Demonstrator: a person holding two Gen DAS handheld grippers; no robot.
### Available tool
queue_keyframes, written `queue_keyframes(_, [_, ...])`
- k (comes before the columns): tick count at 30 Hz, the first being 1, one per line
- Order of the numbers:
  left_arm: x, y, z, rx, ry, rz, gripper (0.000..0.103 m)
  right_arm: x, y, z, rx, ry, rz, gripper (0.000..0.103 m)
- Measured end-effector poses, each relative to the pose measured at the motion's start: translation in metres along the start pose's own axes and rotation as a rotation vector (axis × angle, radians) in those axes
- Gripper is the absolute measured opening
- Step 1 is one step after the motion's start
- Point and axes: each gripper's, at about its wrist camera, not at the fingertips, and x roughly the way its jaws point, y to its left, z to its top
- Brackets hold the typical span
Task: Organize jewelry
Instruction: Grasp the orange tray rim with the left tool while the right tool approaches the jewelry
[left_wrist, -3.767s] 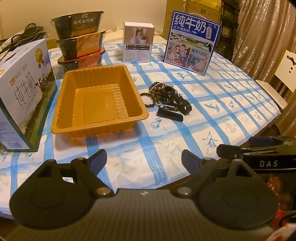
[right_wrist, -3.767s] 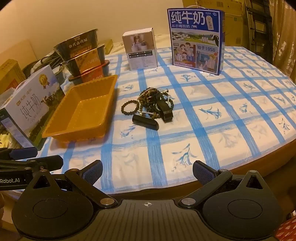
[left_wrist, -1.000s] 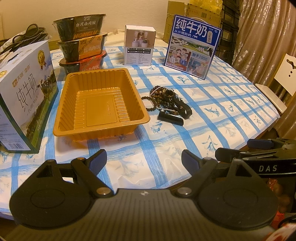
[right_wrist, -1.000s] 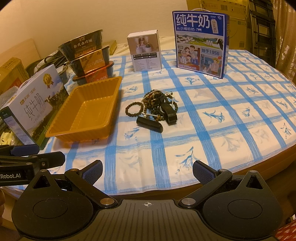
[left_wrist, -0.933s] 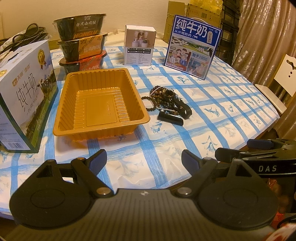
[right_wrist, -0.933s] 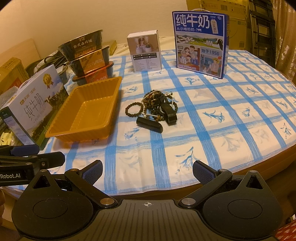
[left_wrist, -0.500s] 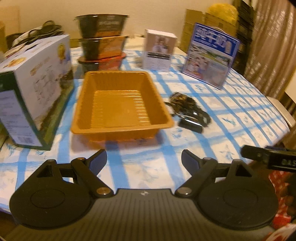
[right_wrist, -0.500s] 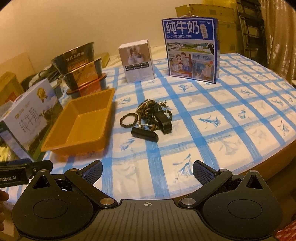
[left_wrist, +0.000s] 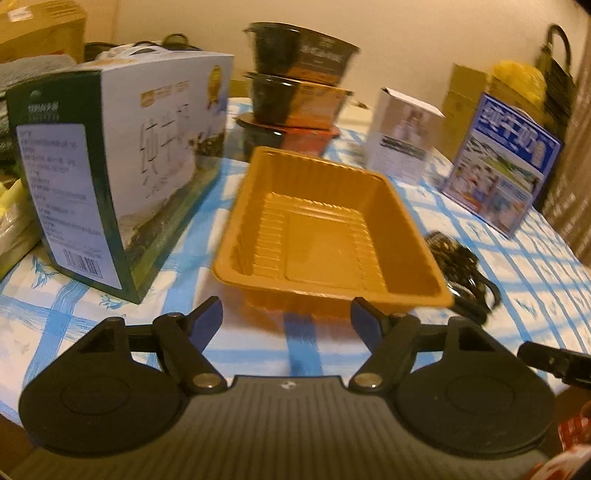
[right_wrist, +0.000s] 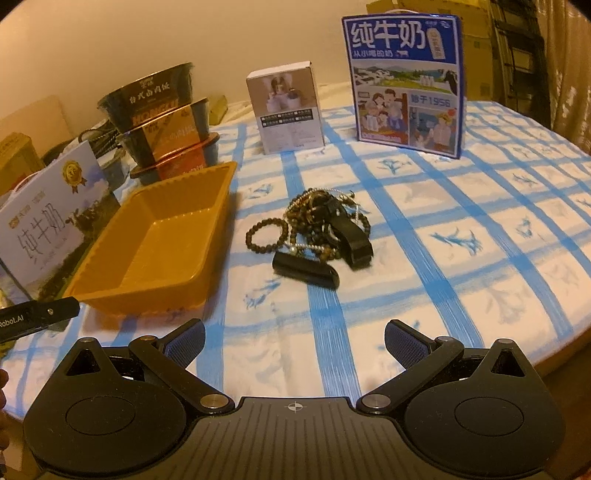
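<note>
An empty orange plastic tray (left_wrist: 332, 236) (right_wrist: 159, 240) sits on the blue-checked tablecloth. To its right lies a tangled pile of jewelry (right_wrist: 325, 221) (left_wrist: 458, 262): bead bracelets, chains, a black strap and a black oblong piece (right_wrist: 306, 271). My left gripper (left_wrist: 286, 317) hovers just in front of the tray's near rim, its jaws closing with nothing between them. My right gripper (right_wrist: 293, 341) is open and empty above the cloth, short of the jewelry pile.
A green and white milk carton box (left_wrist: 122, 192) stands left of the tray. Stacked black bowls (left_wrist: 295, 92), a small white box (right_wrist: 286, 107) and a blue milk box (right_wrist: 404, 81) stand behind. The table's edge (right_wrist: 554, 350) curves at right.
The left gripper has swung left and forward toward the tray and rolled, its jaws narrowing. The right gripper has moved closer to the jewelry pile and lower over the table.
</note>
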Motion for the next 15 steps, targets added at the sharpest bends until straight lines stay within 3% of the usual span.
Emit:
queue_keyframes(2, [0.008,0.003,0.0,-0.022,-0.015,0.015,0.064,0.009,-0.003,0.002,-0.009,-0.014,0.005,0.103])
queue_keyframes(8, [0.021,0.021,-0.005,-0.127,-0.065,0.066,0.06,0.035,-0.015,0.013,-0.026,-0.063,0.024,0.103])
queue_keyframes(15, [0.042,0.033,-0.006,-0.276,-0.126,0.038,0.057,0.055,-0.024,0.024,-0.032,-0.124,0.059,0.103])
